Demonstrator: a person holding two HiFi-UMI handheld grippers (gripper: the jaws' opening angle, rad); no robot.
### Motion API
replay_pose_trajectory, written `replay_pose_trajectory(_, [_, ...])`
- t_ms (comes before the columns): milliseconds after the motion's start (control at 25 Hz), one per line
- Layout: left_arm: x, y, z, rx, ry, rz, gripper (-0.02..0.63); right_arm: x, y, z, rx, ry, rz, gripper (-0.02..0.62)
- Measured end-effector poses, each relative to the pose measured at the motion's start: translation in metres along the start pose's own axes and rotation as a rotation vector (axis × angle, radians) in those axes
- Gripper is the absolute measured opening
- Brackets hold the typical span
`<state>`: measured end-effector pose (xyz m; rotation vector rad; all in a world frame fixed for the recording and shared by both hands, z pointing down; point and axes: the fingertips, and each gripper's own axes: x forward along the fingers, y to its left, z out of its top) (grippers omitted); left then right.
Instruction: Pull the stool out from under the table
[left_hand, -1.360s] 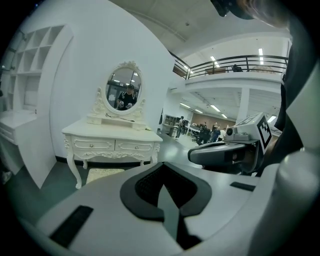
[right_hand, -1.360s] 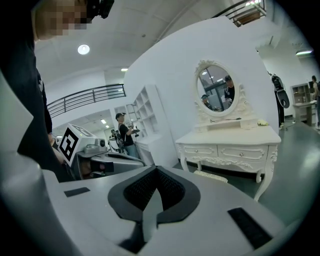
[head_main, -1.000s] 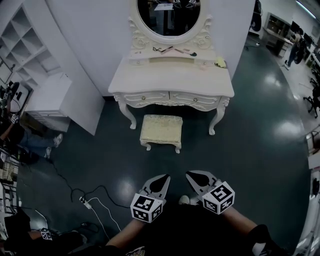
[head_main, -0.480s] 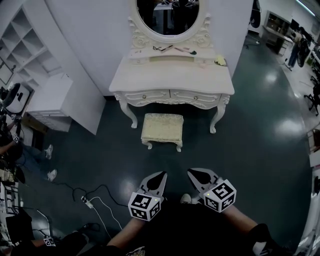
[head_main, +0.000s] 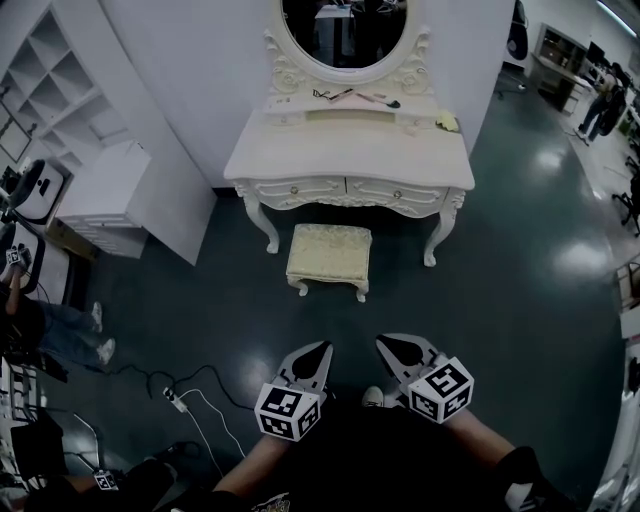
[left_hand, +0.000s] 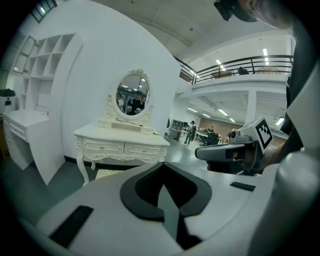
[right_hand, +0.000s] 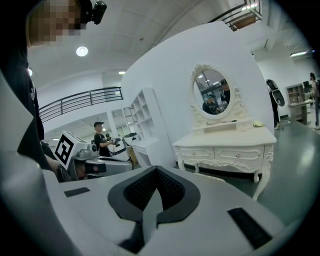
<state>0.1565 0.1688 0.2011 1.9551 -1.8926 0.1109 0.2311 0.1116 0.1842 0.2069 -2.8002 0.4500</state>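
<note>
Holding left gripper (head_main: 318, 351) and right gripper (head_main: 392, 346) pinched closed on nothing, stool (head_main: 329, 256) well ahead of both, at front edge of table (head_main: 350, 160); fitting either an approach or a finished pull.

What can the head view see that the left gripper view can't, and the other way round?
Only the head view shows the stool's whole seat from above and the power strip on the floor. Only the left gripper view shows the balcony railing and the ceiling lights. Both show the table, its oval mirror, the white shelves, and the left gripper and right gripper, both shut.
</note>
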Motion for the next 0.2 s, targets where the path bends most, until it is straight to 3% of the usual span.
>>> replay_pose_trajectory(200, [0.0007,0.0015,-0.0002,0.006,0.007,-0.003,0.008,0.0005,-0.0032,-0.0007,0.004,-0.001,-0.009,0.028])
